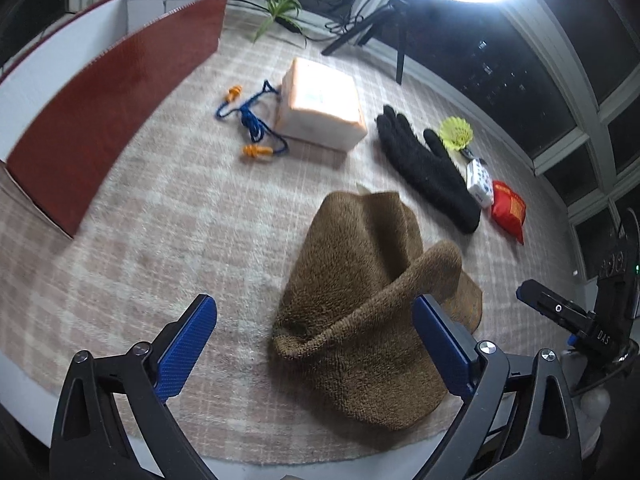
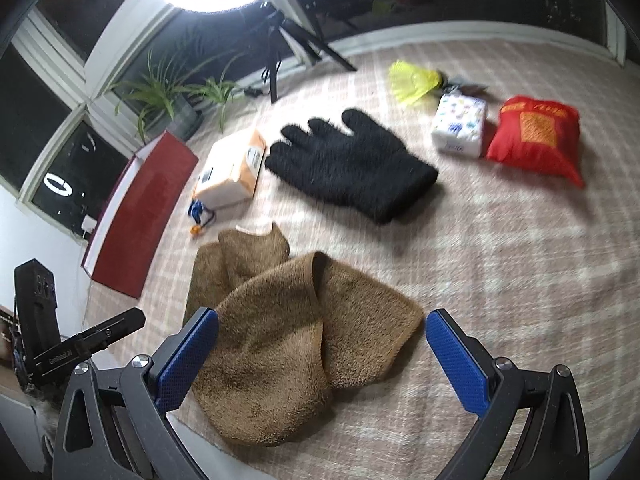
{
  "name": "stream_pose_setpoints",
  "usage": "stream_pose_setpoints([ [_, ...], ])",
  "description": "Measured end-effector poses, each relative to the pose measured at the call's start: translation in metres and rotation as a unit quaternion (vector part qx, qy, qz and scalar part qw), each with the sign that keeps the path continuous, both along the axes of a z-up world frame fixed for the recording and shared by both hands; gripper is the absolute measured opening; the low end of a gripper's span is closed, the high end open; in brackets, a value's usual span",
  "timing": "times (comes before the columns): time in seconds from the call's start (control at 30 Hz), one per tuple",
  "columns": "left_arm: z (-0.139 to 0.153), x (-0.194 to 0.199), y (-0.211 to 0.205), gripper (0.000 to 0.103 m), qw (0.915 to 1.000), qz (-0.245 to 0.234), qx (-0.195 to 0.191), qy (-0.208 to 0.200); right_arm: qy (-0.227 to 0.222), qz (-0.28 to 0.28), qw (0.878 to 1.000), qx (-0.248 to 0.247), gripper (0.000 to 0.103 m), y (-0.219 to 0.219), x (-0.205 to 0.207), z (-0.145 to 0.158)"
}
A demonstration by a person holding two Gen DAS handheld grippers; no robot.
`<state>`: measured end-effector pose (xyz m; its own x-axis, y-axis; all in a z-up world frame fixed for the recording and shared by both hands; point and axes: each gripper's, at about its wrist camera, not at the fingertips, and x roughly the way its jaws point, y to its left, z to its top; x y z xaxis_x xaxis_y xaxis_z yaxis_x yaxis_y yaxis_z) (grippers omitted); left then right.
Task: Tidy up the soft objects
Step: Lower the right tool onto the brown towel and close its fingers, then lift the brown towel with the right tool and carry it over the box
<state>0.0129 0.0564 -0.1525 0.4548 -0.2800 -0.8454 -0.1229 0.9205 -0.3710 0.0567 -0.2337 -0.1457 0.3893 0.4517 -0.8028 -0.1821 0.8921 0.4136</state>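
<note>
Both tongs, left point(image 1: 316, 344) and right point(image 2: 322, 354), hang spread wide and empty over the crumpled brown towel point(image 1: 360, 320) (bunched on the plaid mat point(image 1: 160, 216)), seemingly flanking it to take opposite edges

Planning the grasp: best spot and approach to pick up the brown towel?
Grip the raised fold of the brown towel, the ridge standing up off the rug. Come from above with the open left gripper, jaws either side of the ridge. The rest lies flat and gives little to pinch. The right gripper is open too.
</note>
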Motion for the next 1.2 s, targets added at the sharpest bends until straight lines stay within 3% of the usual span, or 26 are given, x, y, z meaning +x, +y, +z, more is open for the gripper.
stream_pose_setpoints([
  [0.13, -0.013, 0.001, -0.003, 0.097, 0.9998, -0.018, -0.006, 0.009, 0.02, 0.011, 1.0, 0.004, 0.102, 0.008, 0.005, -0.014],
  [0.33, -0.024, -0.001, -0.01, 0.097, 0.9989, -0.044, 0.015, 0.009, 0.046, 0.02, 0.999, 0.007, 0.101, 0.018, 0.012, -0.032],
  [0.57, -0.039, 0.001, -0.03, 0.097, 0.9954, -0.094, 0.011, 0.017, 0.078, 0.039, 0.996, 0.022, 0.101, 0.035, 0.02, -0.05],
  [0.8, -0.044, 0.004, -0.039, 0.094, 0.9941, -0.107, -0.003, 0.014, 0.092, 0.06, 0.994, 0.026, 0.095, 0.054, 0.021, -0.056],
  [0.87, -0.044, 0.004, -0.042, 0.088, 0.9941, -0.108, -0.005, 0.01, 0.096, 0.072, 0.992, 0.032, 0.087, 0.061, 0.021, -0.056],
  [1.0, -0.043, 0.005, -0.045, 0.074, 0.9933, -0.113, -0.022, 0.004, 0.096, 0.09, 0.991, 0.028, 0.082, 0.073, 0.019, -0.053],
  [1.1, -0.043, 0.004, -0.049, 0.061, 0.9917, -0.124, -0.034, -0.002, 0.103, 0.103, 0.989, 0.037, 0.063, 0.08, 0.018, -0.053],
  [1.13, -0.043, 0.004, -0.051, 0.051, 0.9904, -0.131, -0.042, -0.005, 0.107, 0.106, 0.988, 0.039, 0.058, 0.081, 0.018, -0.054],
  [1.2, -0.042, 0.003, -0.056, 0.041, 0.9877, -0.147, -0.052, -0.012, 0.109, 0.111, 0.987, 0.037, 0.056, 0.084, 0.017, -0.054],
])
